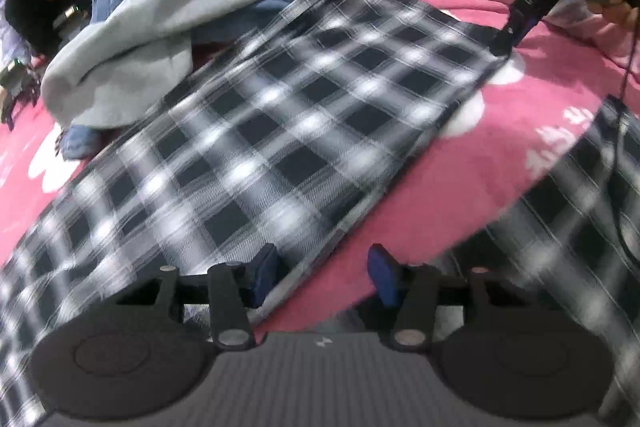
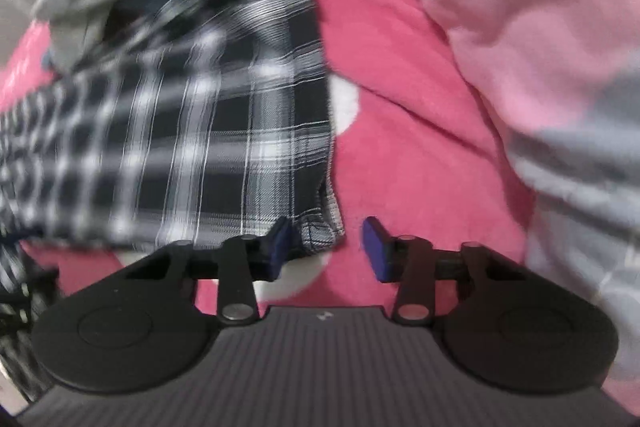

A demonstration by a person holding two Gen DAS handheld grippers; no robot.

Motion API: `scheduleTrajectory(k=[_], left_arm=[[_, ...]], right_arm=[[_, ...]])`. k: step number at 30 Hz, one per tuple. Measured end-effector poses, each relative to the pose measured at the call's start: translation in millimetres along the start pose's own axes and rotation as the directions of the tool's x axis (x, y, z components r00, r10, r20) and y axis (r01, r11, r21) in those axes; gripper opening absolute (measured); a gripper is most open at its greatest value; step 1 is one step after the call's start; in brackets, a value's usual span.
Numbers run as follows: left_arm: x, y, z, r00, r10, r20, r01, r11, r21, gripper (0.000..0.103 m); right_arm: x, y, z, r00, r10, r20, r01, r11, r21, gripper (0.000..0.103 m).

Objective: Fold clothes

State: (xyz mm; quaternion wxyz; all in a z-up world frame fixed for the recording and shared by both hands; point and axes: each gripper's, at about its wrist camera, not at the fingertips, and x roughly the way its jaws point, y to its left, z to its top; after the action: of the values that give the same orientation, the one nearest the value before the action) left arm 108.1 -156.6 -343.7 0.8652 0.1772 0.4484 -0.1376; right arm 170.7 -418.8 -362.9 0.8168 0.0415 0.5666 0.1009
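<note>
The plaid garment (image 1: 304, 115) lies flat as a long strip on the pink bed (image 1: 440, 187), running from 8 o'clock to 1 o'clock in the left wrist view; the left tool (image 1: 324, 279) stands open over its near edge, the right tool (image 2: 326, 251) open beside its corner, gripping nothing; a lengthwise fold looks just laid; next, I judge, regrasp an end and fold across.

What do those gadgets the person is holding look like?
Each gripper is black, with two round discs, a ribbed grey centre plate and two blue-padded fingers. The right gripper, seen from outside, is a black bar with white lettering and a thin black cable.
</note>
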Motion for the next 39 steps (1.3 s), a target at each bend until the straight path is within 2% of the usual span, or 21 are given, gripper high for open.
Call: scheduleTrajectory(k=[2,4,6,10,12,14,16,17,18,19,20,21,23,27,29,31,34,36,39], left_arm=[[6,0,6,1.0,0.002,0.011,-0.002,0.999,-0.035,0.045],[6,-2,9,1.0,-0.001,0.012,0.002,0.997,-0.073,0.004],[4,1,14,1.0,-0.004,0.013,0.006,0.994,-0.105,0.002],[-17,10,24,0.997,-0.061,0.054,0.07,0.978,-0.194,0.002],[-17,11,24,0.995,-0.085,0.054,0.095,0.971,-0.22,0.002],[-5,7,21,0.993,-0.116,0.026,0.119,0.966,-0.231,0.006],[10,1,16,0.99,-0.142,0.0,0.138,0.96,-0.243,0.012],[16,-1,12,0.989,-0.151,-0.002,0.145,0.958,-0.247,0.013],[14,0,12,0.988,-0.156,0.012,0.154,0.958,-0.241,0.019],[11,2,13,0.984,-0.179,0.016,0.178,0.955,-0.237,0.034],[8,7,14,0.978,-0.209,0.023,0.209,0.947,-0.245,0.04],[2,12,14,0.975,-0.221,0.038,0.223,0.939,-0.263,0.045],[-9,23,13,0.971,-0.232,0.061,0.24,0.926,-0.291,0.045],[-19,59,11,0.977,-0.192,0.094,0.213,0.91,-0.356,0.047],[-18,83,9,0.984,-0.149,0.1,0.177,0.897,-0.404,0.047],[-9,107,8,0.991,-0.095,0.089,0.125,0.89,-0.438,0.045],[4,135,7,0.996,-0.033,0.079,0.065,0.889,-0.453,0.044],[12,146,8,0.997,-0.014,0.077,0.048,0.892,-0.45,0.044],[24,159,10,0.997,0.002,0.077,0.032,0.893,-0.448,0.043]], right_arm=[[-1,4,3,1.0,-0.003,-0.001,0.003,0.999,-0.033,0.01],[-6,7,7,1.0,-0.014,0.005,0.014,0.998,-0.068,0.004],[-16,11,13,0.999,-0.024,0.028,0.027,0.995,-0.094,0.003],[-50,12,28,0.995,-0.044,0.091,0.054,0.992,-0.113,0.003],[-54,11,35,0.994,-0.072,0.087,0.083,0.987,-0.138,0.003],[-42,6,36,0.994,-0.101,0.048,0.106,0.984,-0.139,0.003],[-14,2,27,0.988,-0.15,-0.038,0.14,0.972,-0.187,0.006],[0,0,23,0.981,-0.175,-0.079,0.155,0.965,-0.212,0.019],[3,-1,21,0.979,-0.197,-0.062,0.179,0.96,-0.217,0.024],[5,-1,19,0.975,-0.218,-0.044,0.203,0.954,-0.222,0.03],[-3,1,19,0.965,-0.261,-0.014,0.252,0.943,-0.219,0.037],[-11,3,20,0.952,-0.305,0.016,0.301,0.929,-0.213,0.037],[-26,7,20,0.918,-0.389,0.075,0.396,0.897,-0.199,0.038],[-62,29,35,0.932,-0.299,0.204,0.327,0.937,-0.123,0.038],[-56,57,51,0.96,-0.154,0.235,0.192,0.97,-0.147,0.038],[-43,89,70,0.969,-0.007,0.248,0.056,0.98,-0.192,0.037],[5,137,103,0.96,0.206,0.191,-0.173,0.97,-0.172,0.035],[39,171,124,0.929,0.339,0.147,-0.318,0.936,-0.147,0.031],[90,215,148,0.936,0.329,0.123,-0.307,0.937,-0.168,0.029]])
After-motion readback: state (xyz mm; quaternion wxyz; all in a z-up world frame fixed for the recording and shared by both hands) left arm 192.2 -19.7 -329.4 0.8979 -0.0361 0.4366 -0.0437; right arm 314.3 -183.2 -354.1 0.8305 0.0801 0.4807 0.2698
